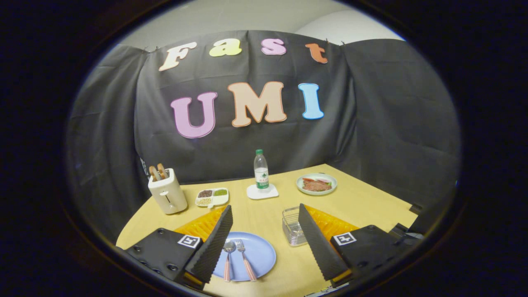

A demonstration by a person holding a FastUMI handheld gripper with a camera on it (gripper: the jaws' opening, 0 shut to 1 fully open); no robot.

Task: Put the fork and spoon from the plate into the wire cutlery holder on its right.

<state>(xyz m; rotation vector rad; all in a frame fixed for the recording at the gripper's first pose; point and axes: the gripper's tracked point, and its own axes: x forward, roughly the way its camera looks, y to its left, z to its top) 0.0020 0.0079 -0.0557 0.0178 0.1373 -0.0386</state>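
**Inspection: cutlery untouched, gripper poised wide over the plate**

The gripper (264, 243) hangs above the yellow tabletop (363, 198) with its two black ribbed fingers (212, 245) spread wide apart, clamped on nothing.

Between the fingers, nearer the left one, lies the round blue plate (262, 253). On it the metal spoon with a red-striped handle (228, 258) and the matching fork (245, 260) lie side by side, bowl and tines toward twelve o'clock.

At three o'clock from the plate, just beside the right finger and partly behind it, stands the wire cutlery holder (291, 227).

Recommended handling: descend on one handle at a time, close across its narrow width, lift clear of the rim, and tip it upright before lowering it into the holder.

Beyond, at eleven o'clock, a cream toaster (167, 194); at twelve, a clear water bottle with a green cap (260, 171), label too small to read.
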